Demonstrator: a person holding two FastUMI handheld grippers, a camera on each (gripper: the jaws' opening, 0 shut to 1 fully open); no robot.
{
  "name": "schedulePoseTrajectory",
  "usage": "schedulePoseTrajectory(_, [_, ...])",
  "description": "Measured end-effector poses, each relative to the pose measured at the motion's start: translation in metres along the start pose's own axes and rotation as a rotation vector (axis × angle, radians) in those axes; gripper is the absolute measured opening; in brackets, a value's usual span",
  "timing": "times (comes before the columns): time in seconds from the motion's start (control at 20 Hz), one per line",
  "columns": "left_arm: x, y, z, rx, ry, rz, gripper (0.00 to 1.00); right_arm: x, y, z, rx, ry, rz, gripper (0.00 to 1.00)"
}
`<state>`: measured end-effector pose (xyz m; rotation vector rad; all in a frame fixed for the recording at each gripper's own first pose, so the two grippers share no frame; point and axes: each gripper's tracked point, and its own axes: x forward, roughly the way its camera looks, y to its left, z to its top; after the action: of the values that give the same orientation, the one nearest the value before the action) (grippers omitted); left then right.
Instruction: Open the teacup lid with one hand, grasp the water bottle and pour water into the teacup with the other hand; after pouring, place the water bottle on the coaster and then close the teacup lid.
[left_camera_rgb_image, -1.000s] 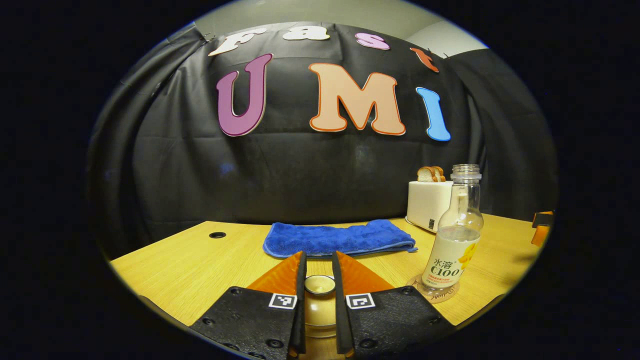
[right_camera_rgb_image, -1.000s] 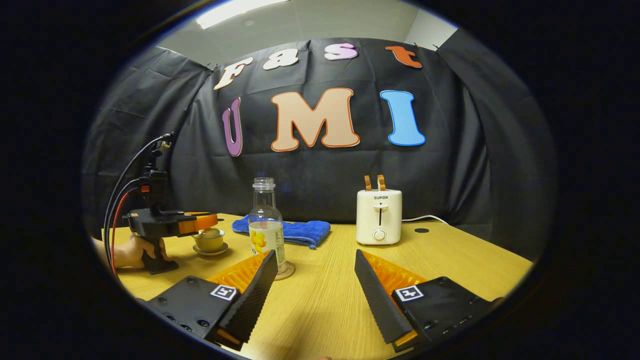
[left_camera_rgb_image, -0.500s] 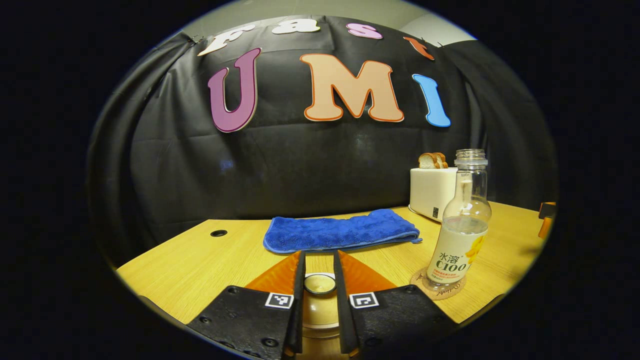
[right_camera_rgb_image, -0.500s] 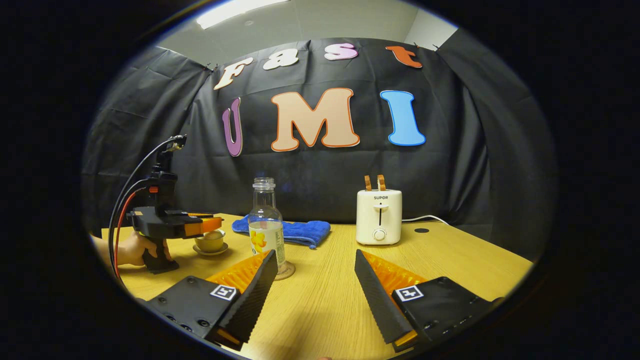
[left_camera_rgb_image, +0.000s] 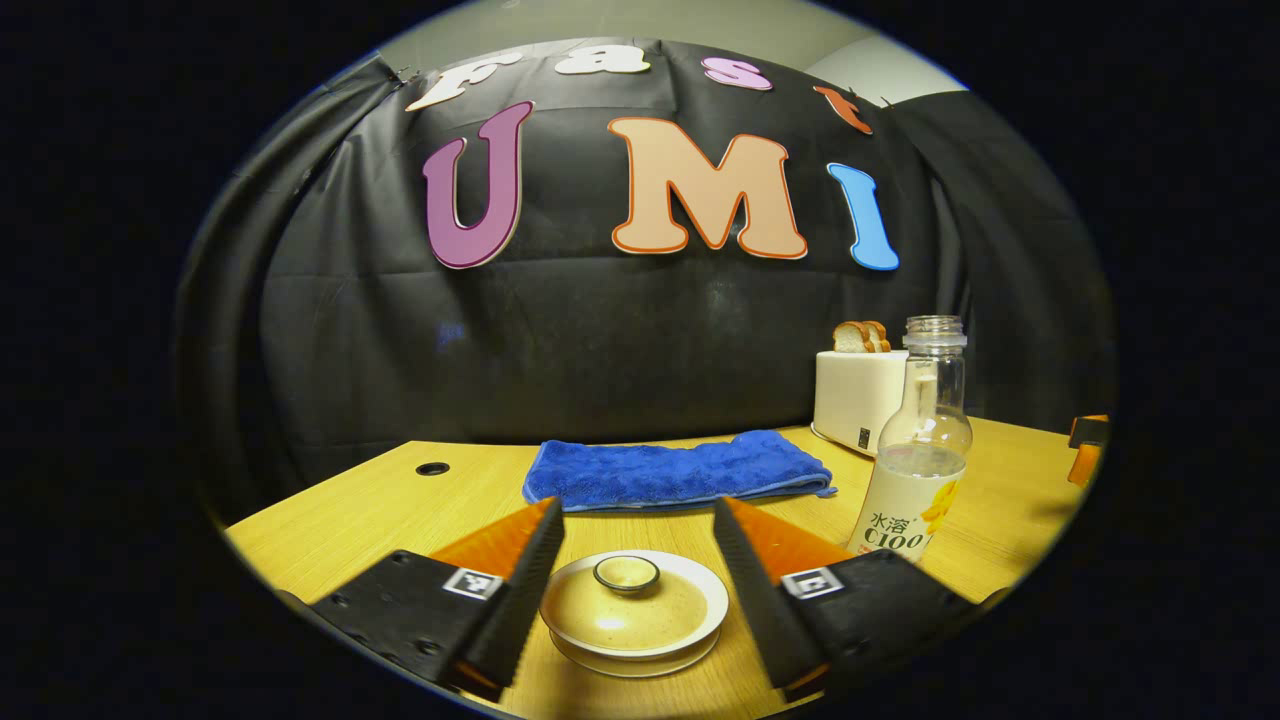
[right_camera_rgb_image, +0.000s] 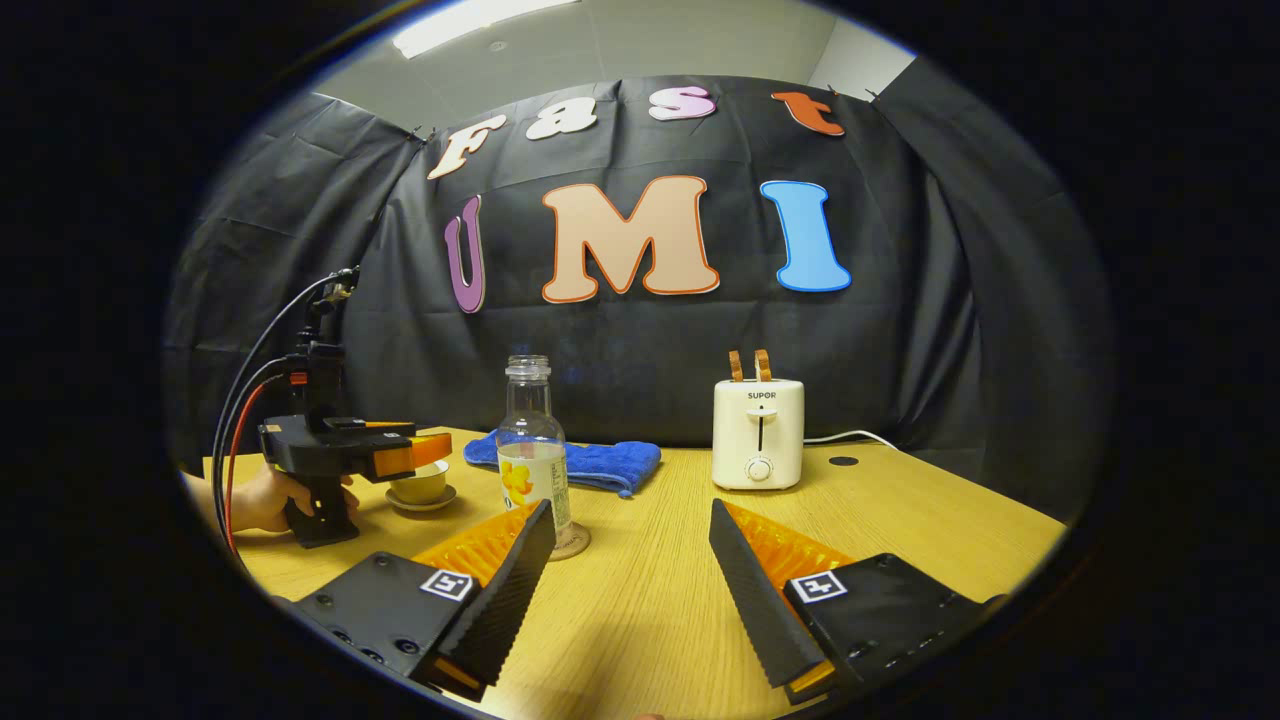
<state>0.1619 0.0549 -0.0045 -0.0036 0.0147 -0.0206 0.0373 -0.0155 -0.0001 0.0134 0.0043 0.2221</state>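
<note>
Left gripper view has the left gripper (left_camera_rgb_image: 632, 570) spread wide around the round beige ceramic lid (left_camera_rgb_image: 633, 603), which sits closed on the teacup, touching neither finger. The clear plastic water bottle (right_camera_rgb_image: 531, 455) stands on its round coaster (right_camera_rgb_image: 572, 546), so the task looks essentially finished. Right gripper view adds the right gripper (right_camera_rgb_image: 632, 570), wide open and empty, and the hand (right_camera_rgb_image: 262, 500) holding the left one.

Blue towel (left_camera_rgb_image: 678, 472), toaster (right_camera_rgb_image: 758, 433), table (right_camera_rgb_image: 900, 510)

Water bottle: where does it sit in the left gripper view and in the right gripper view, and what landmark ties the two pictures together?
Left gripper view: the water bottle stands at right, in front of the toaster.
Right gripper view: the water bottle stands left of centre on its coaster, before the blue towel.
Shared landmark: the toaster, holding bread.
</note>
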Motion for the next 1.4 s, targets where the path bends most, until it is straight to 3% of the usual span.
schedulePoseTrajectory(0.05, [-0.001, 0.005, 0.004, -0.013, -0.02, 0.021, 0.99, 0.0, 0.0, 0.0, 0.0, 0.0, 0.0, 0.98])
schedulePoseTrajectory(0.1, [-0.001, 0.008, 0.001, -0.003, -0.014, 0.042, 0.95, 0.0, 0.0, 0.0, 0.0, 0.0, 0.0, 0.93])
schedulePoseTrajectory(0.35, [-0.021, 0.019, 0.0, -0.009, -0.01, 0.122, 0.97, 0.0, 0.0, 0.0, 0.0, 0.0, 0.0, 0.98])
schedulePoseTrajectory(0.5, [-0.047, 0.009, 0.002, -0.004, -0.02, 0.106, 0.96, 0.0, -0.007, 0.001, -0.002, -0.001, -0.038, 1.0])
schedulePoseTrajectory(0.6, [-0.069, 0.005, 0.001, -0.003, -0.018, 0.103, 0.97, -0.004, -0.004, 0.001, -0.002, -0.001, -0.041, 0.93])
schedulePoseTrajectory(0.65, [-0.084, 0.001, 0.001, -0.007, -0.018, 0.111, 0.97, -0.007, -0.001, 0.001, -0.001, -0.001, -0.042, 1.0])
schedulePoseTrajectory(0.85, [-0.119, -0.008, 0.003, -0.003, -0.023, 0.127, 0.96, -0.016, 0.004, 0.002, -0.002, -0.003, -0.083, 0.98])
schedulePoseTrajectory(1.05, [-0.138, -0.022, 0.002, -0.002, -0.019, 0.125, 0.96, -0.03, 0.02, 0.001, -0.003, -0.004, -0.137, 0.98])
schedulePoseTrajectory(1.1, [-0.143, -0.023, 0.003, -0.004, -0.024, 0.129, 0.97, -0.033, 0.027, 0.002, -0.004, -0.004, -0.14, 0.94])
schedulePoseTrajectory(1.25, [-0.156, -0.027, 0.003, -0.001, -0.017, 0.149, 0.98, -0.041, 0.05, 0.002, -0.003, -0.004, -0.13, 1.0])
schedulePoseTrajectory(1.4, [-0.168, -0.039, 0.002, -0.001, -0.018, 0.14, 0.97, -0.046, 0.063, 0.002, -0.002, -0.004, -0.137, 0.98])
